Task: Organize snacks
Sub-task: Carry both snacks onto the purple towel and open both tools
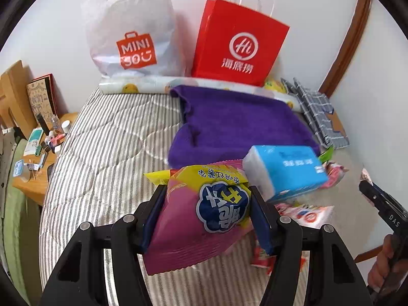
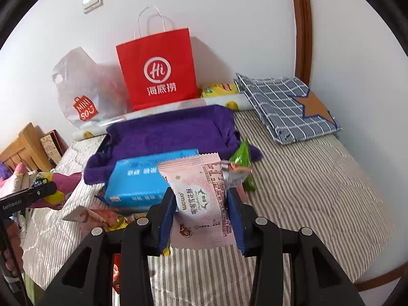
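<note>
My left gripper is shut on a pink and yellow snack bag, held above the striped bed. My right gripper is shut on a pale pink snack packet, also lifted off the bed. Under both lies a pile of loose snack packets and a blue tissue pack at the near edge of a purple towel. A green packet sticks up just right of the pink one. Against the far wall stand a red paper bag and a white plastic shopping bag.
A folded plaid cloth with an orange star lies at the far right of the bed. A wooden bedside table with small items stands at the left. A rolled printed sheet lies along the wall under the bags.
</note>
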Action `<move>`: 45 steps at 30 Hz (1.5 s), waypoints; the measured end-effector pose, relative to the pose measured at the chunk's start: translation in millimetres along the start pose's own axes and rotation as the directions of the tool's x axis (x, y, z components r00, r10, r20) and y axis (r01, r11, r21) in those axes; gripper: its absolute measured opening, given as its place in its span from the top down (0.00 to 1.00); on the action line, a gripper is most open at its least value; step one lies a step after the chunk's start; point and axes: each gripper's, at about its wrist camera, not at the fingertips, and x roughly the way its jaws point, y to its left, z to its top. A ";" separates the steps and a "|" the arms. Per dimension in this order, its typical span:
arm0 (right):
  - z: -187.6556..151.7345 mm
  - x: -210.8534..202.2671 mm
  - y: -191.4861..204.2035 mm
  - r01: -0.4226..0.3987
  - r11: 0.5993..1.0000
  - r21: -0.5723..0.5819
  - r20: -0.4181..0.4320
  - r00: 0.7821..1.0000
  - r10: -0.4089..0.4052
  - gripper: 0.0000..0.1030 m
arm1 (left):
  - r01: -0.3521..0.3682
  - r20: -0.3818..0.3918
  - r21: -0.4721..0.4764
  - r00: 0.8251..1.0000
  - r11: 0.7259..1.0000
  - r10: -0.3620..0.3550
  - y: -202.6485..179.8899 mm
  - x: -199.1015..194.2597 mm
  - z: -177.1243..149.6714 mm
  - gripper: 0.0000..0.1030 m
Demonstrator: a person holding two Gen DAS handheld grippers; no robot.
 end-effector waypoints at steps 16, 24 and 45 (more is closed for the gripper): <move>67.7 27.8 6.3 -0.032 0.999 -0.042 0.057 0.998 0.035 0.63 | 0.123 0.026 0.043 0.992 0.991 -0.125 -58.5 12.3 60.4 0.40; 110.6 70.9 14.1 -0.022 0.998 -0.055 0.074 0.997 0.026 0.63 | 0.110 0.028 0.077 0.993 0.991 -0.112 -60.7 46.3 108.5 0.39; 137.5 182.7 21.0 -0.022 0.999 -0.035 -0.019 1.000 0.022 0.63 | 0.070 -0.021 0.037 0.997 0.997 -0.069 -22.3 139.5 166.0 0.39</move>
